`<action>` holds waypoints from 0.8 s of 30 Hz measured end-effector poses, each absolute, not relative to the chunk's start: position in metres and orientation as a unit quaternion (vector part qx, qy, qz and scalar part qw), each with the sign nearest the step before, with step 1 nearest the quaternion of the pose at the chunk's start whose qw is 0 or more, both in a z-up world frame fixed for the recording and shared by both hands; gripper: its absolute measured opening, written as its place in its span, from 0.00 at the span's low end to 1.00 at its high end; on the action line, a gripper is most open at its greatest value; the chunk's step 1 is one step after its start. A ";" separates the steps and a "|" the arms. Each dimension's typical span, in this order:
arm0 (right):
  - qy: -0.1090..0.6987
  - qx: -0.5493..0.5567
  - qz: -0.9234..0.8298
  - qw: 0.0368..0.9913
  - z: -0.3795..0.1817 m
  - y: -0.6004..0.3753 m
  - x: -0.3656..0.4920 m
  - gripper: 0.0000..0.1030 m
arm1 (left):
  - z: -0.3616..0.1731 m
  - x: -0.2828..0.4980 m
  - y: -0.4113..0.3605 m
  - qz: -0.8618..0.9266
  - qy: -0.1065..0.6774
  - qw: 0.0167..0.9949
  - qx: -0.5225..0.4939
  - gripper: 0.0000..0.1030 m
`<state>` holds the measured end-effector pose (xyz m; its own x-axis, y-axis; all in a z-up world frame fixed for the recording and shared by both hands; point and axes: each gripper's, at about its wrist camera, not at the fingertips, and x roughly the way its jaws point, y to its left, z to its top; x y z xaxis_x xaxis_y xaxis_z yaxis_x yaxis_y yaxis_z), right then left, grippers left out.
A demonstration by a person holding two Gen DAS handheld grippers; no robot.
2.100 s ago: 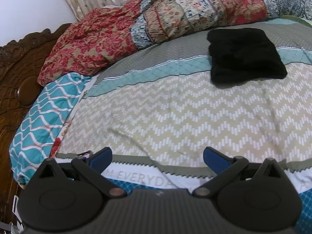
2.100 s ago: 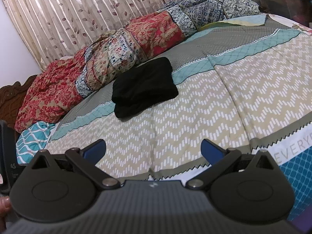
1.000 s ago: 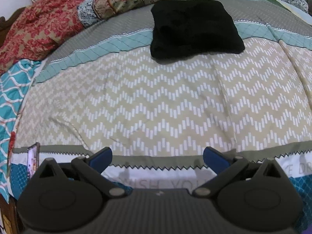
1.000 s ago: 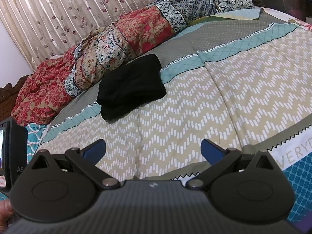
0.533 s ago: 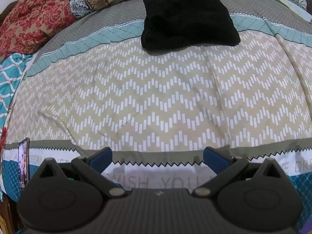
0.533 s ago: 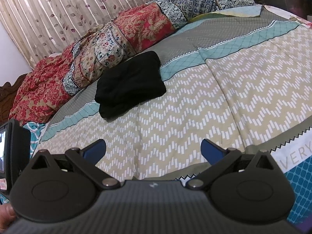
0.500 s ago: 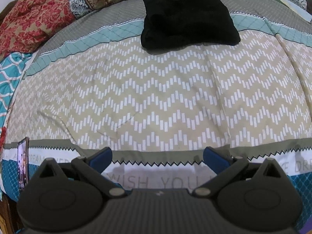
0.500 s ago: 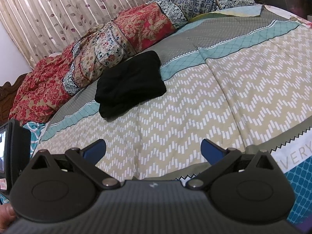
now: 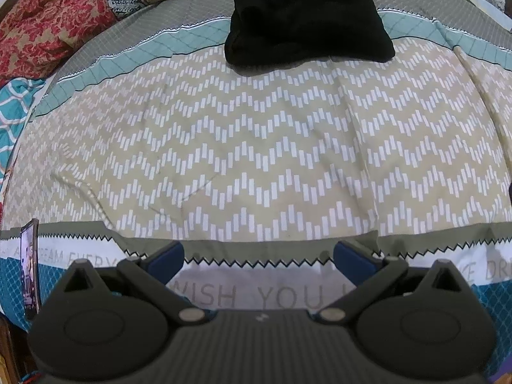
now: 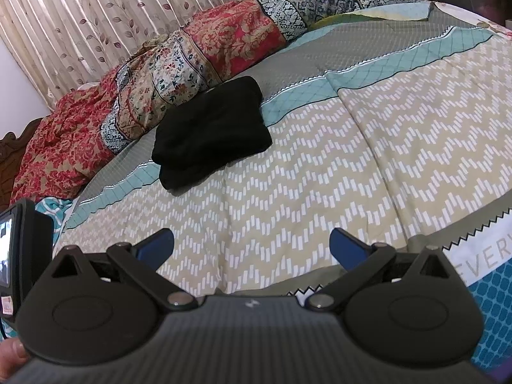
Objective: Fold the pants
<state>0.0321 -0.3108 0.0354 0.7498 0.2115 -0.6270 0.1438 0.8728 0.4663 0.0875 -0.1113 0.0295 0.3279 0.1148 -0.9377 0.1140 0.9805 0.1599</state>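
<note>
The soft black pants [image 9: 307, 16], folded into a squarish bundle, sit far up the bed's chevron-patterned beige quilt [image 9: 256, 147], near the rolled floral blankets [image 10: 204, 54]. Left tool [image 9: 258, 259] and right tool [image 10: 252, 245] both hang wide open, holding nothing, well short of them. Only risk I'd guess: snagging the bundle and undoing the fold. No containers anywhere.

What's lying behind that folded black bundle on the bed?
Behind the black pants lies a rolled patchwork quilt, with a leaf-print curtain beyond it. Whether quilt and pants touch is hidden by the bundle itself.
</note>
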 end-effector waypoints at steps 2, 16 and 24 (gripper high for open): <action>0.354 0.252 0.019 0.900 0.035 -0.311 0.033 1.00 | 0.028 0.088 -0.111 0.001 0.582 0.808 0.098 1.00; 0.359 0.254 0.019 0.898 0.031 -0.310 0.036 1.00 | 0.022 0.090 -0.114 -0.002 0.590 0.802 0.094 1.00; 0.361 0.253 0.020 0.898 0.029 -0.310 0.038 1.00 | 0.021 0.091 -0.114 -0.004 0.593 0.800 0.089 1.00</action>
